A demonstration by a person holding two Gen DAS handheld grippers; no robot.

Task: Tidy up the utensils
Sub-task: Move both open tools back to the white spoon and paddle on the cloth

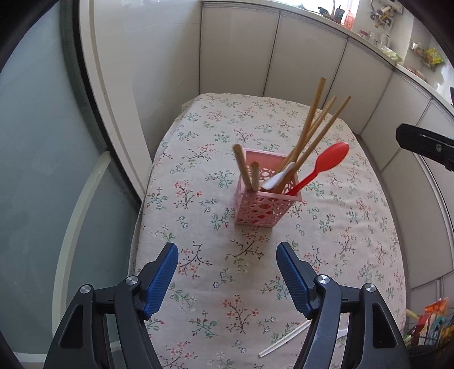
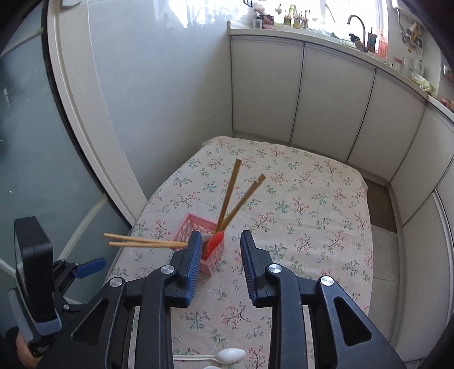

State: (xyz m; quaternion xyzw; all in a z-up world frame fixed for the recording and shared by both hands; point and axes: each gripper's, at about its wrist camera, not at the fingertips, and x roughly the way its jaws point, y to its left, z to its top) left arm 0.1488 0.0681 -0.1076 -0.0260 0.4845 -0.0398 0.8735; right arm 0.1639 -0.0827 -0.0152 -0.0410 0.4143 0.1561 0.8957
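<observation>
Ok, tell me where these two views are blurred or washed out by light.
Left wrist view: the two nearer chopsticks in the pink holder have smeared tops; the rest is sharp. Right wrist view: the window is blown out white, and the chopstick tips look slightly smeared.

Covered edge to edge by a pale floral tablecloth (image 1: 255, 127), pink and green sprigs on cream, over a table set close against white cabinet fronts on its far and right sides. Near the middle, standing upright on the cloth, a pink perforated utensil holder (image 1: 262, 207), square in plan, with wooden chopsticks (image 1: 309, 127), a red spoon (image 1: 326, 163) and a white spoon (image 1: 276, 178) leaning out of it. Toward the near edge, lying flat on the cloth, another white plastic spoon (image 2: 229, 356), bowl to the right in the right wrist view, handle running left; well apart from the holder.
</observation>
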